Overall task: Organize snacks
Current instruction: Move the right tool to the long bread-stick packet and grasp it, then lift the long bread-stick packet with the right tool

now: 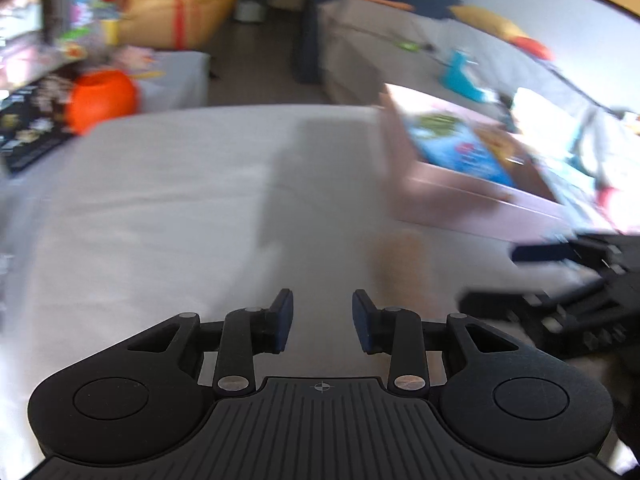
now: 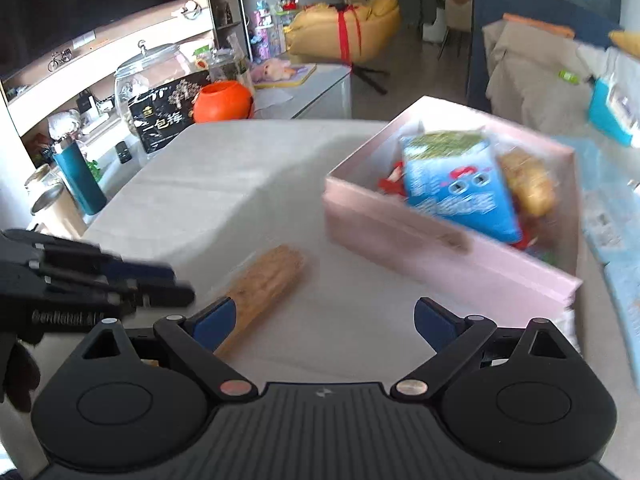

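A pink box [image 2: 436,256] stands on the white table [image 2: 224,184] at the right, holding a blue snack bag [image 2: 456,188], a yellowish snack [image 2: 528,188] and red packets. A long brown snack bar [image 2: 264,284] lies on the table left of the box. My right gripper [image 2: 324,320] is open and empty, its left finger beside the bar's near end. My left gripper [image 1: 322,324] is open and empty above bare table; the bar [image 1: 400,268] shows blurred just ahead to its right. The box [image 1: 448,196] is at the right in the left wrist view.
An orange round pot [image 2: 224,100], a black gift box [image 2: 164,114], a glass jar [image 2: 150,68] and a teal bottle [image 2: 80,180] stand beyond the table's far left edge. A light blue sheet [image 2: 616,248] lies right of the pink box.
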A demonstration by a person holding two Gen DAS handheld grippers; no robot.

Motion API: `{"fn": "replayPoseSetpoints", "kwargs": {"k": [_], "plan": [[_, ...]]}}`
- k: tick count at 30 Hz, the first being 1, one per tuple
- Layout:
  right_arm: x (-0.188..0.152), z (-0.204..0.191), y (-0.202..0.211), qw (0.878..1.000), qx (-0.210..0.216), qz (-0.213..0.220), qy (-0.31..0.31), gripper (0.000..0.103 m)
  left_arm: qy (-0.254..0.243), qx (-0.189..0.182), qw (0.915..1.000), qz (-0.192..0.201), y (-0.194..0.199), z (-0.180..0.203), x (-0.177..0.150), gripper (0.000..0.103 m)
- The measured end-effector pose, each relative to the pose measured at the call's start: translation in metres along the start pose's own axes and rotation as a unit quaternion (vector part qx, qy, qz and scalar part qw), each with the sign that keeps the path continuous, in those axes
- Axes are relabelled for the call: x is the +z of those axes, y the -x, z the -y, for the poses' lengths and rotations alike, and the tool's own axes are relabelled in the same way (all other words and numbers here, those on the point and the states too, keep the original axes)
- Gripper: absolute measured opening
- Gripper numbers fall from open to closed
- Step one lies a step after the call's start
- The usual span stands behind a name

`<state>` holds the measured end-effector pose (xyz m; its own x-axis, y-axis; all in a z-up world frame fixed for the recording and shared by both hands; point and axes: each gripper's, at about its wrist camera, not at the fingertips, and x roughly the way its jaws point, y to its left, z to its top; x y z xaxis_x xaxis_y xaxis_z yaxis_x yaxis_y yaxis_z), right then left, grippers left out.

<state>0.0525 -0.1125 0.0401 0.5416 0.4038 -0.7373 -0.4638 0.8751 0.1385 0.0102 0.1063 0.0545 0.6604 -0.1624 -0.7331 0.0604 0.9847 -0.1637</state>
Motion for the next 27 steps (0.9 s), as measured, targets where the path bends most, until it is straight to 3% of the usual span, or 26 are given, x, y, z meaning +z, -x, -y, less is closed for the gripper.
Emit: {"fn": "replayPoseSetpoints", "kwargs": {"k": [5, 9, 12, 13, 16, 18, 22, 27], "plan": [[-0.001, -0.03, -0.031, 0.999, 0.033, -0.023, 0.003, 0.096, 0.026, 0.018, 0.9995, 0.008, -0.005, -0.011, 0.003, 0.036], [-0.007, -0.049, -0.05, 0.998, -0.003, -0.033, 0.047, 0.096, 0.018, 0.021, 0.9996, 0.004, -0.006, -0.009, 0.002, 0.036], [-0.01, -0.04, -0.047, 0.999, -0.002, -0.029, 0.035, 0.094, 0.023, 0.021, 0.9995, 0.0, -0.012, -0.01, 0.001, 0.036], [-0.009, -0.034, -0.045, 0.999, 0.001, -0.028, 0.031, 0.086, 0.025, 0.021, 0.9995, -0.001, -0.014, -0.011, 0.001, 0.036], [-0.011, -0.024, -0.034, 0.999, 0.007, -0.026, 0.036, 0.047, 0.025, 0.019, 0.9995, -0.004, -0.016, -0.012, -0.001, 0.036], [-0.012, -0.02, -0.027, 0.999, 0.005, -0.029, 0.042, 0.038, 0.022, 0.013, 0.9997, -0.005, -0.016, -0.01, -0.002, 0.036], [-0.017, -0.008, -0.013, 0.998, 0.003, -0.039, 0.045, 0.035, 0.018, 0.002, 0.9998, -0.006, -0.016, -0.005, -0.004, 0.036], [-0.02, 0.019, 0.012, 1.0, 0.0, -0.031, 0.006, 0.033, 0.018, -0.021, 0.9995, -0.013, -0.016, 0.0, -0.006, 0.036]]}}
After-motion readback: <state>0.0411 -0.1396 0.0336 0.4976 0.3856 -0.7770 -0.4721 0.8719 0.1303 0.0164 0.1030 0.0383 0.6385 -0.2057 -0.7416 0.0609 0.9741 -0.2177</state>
